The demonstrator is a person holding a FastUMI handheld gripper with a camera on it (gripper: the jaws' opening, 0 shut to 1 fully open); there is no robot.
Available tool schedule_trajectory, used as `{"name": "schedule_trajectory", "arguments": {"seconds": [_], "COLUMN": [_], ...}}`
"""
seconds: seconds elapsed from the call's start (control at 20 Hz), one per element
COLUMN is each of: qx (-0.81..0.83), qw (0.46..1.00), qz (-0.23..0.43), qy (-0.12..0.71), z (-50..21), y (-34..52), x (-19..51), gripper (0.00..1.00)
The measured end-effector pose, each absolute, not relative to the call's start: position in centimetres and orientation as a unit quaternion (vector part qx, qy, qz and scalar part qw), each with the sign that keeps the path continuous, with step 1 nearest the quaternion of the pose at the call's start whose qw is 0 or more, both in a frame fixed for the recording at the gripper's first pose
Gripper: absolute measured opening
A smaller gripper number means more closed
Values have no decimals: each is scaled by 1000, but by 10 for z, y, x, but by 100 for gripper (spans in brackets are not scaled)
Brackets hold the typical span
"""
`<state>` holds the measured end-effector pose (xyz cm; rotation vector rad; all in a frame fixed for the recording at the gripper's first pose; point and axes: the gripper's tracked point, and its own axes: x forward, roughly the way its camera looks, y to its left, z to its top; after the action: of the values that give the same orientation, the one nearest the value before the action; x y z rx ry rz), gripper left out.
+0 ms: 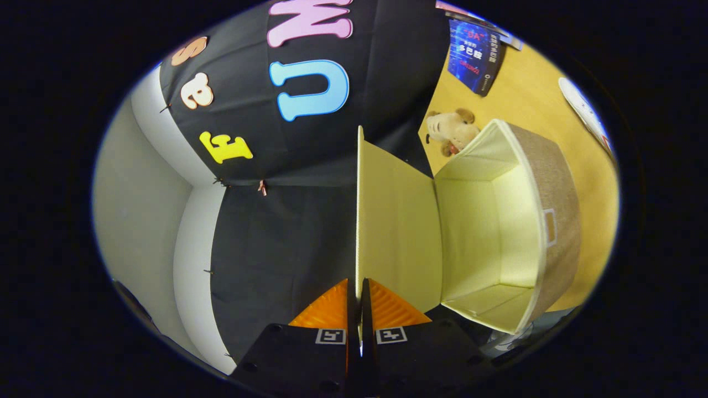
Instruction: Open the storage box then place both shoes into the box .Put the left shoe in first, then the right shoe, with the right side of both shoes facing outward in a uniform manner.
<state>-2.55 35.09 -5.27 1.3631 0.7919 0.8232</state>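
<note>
Gripper view, turned on its side: the storage box (558, 221) sits on the wooden table (531, 105) with its mouth open and its pale lining bare inside. Its lid (395, 221) is swung up and away from the opening, hinged along one edge of the box, and the lid's free edge runs straight down between the fingers. The gripper (360, 301) is closed on that edge, both fingers pressing the thin panel from either side. A small loop tag shows on the box's woven outer wall. Just beyond the box lies a plush dog (451, 131), near its far corner. Farther along the table rests a dark blue book (474, 58), and well apart from the box a white shoe (587, 113) lies at the table's side.
</note>
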Motion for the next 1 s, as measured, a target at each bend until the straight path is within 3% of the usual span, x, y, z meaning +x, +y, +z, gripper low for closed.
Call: {"name": "schedule_trajectory", "arguments": {"seconds": [0.5, 1.0], "qx": [546, 459], "qw": [637, 664], "qz": [382, 385], "qy": [388, 448], "z": [-25, -69], "y": [468, 583], "x": [4, 8], "gripper": [5, 5]}}
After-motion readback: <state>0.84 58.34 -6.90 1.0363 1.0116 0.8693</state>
